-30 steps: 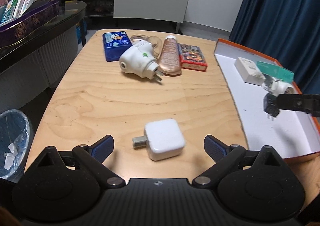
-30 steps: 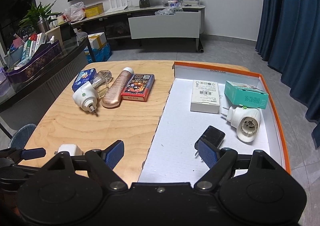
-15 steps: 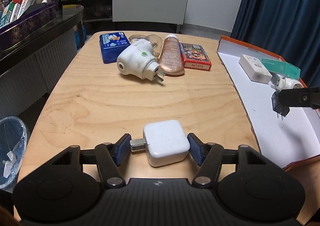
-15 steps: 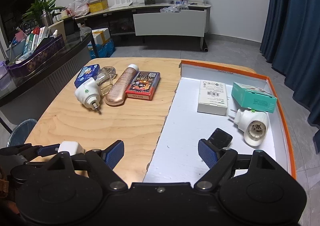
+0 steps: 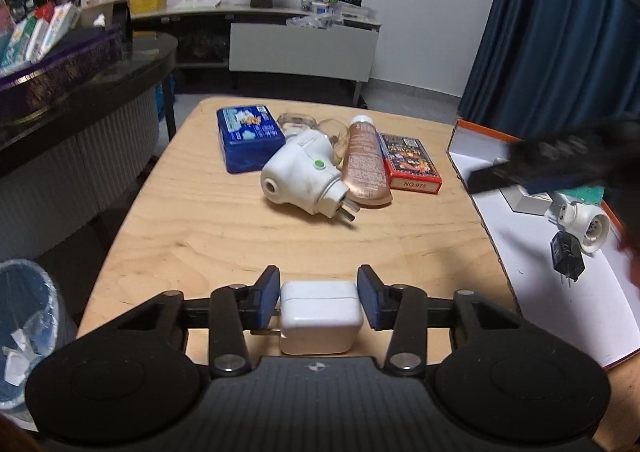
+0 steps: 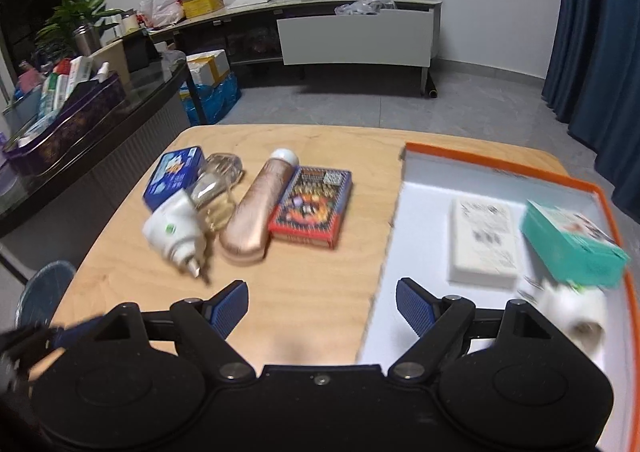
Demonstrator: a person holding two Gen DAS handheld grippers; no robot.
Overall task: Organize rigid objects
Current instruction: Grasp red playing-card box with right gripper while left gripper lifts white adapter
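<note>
My left gripper is shut on a white square charger and holds it above the wooden table. My right gripper is open and empty, over the table beside the orange-rimmed white tray. It shows blurred in the left wrist view. On the table lie a white plug adapter, a rose-gold bottle, a red card box, a blue tin and a clear item. The tray holds a black charger, a white socket adapter, a white box and a teal box.
A blue bin stands on the floor left of the table. A dark counter with a purple box of books runs along the left. A low cabinet and a blue curtain are behind.
My left gripper closed on the white charger and lifted it. My right gripper left the black charger in the tray and swung left and forward, over the table edge.
</note>
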